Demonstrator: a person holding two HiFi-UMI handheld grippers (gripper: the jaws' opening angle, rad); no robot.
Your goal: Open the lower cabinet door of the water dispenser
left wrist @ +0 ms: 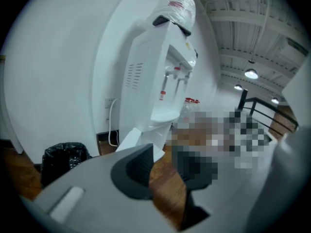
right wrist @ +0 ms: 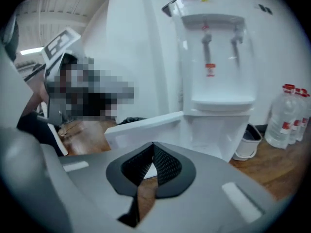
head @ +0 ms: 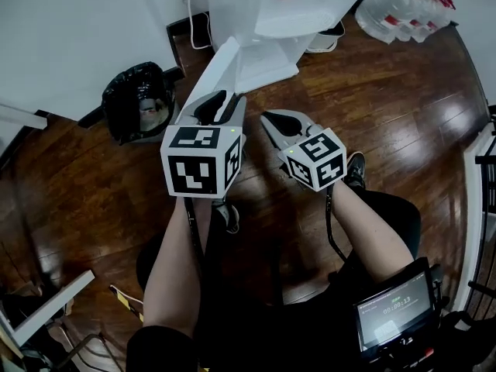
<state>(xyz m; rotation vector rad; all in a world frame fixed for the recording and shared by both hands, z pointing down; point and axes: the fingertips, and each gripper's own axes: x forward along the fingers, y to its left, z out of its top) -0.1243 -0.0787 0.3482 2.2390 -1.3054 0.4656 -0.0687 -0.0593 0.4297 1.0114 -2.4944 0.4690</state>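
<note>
The opening looks done: the door (head: pixel 211 74) of the dispenser (head: pixel 279 6) stands swung wide out from the lower cabinet, hinged at its left side in the head view, so that it angles out over the floor (head: pixel 372 107) towards the person, and the right gripper view shows it as a white panel well clear of the cabinet front. Neither gripper touches it. The left gripper (head: pixel 218 107) has its jaws apart with only bare floor showing between them, and it sits just short of the door's free edge. The right gripper (head: pixel 266 119) has its jaws pressed together on nothing, and points at the open cabinet from a little way off. As far as can be judged, nothing of the task itself is left, unless the door is meant to go wider; what the cabinet holds cannot be made out. The floor is dark polished wood with glare patches and looks hard and smooth. The dispenser backs onto a white wall (head: pixel 77 37), with a cable (head: pixel 192 14) running down beside it. A black bin bag (head: pixel 138 99) sits to its left, a small bucket (right wrist: pixel 250 142) and a cluster of bottles (head: pixel 407 6) to its right. A lit screen (head: pixel 393 312) hangs by the person's right side.
</note>
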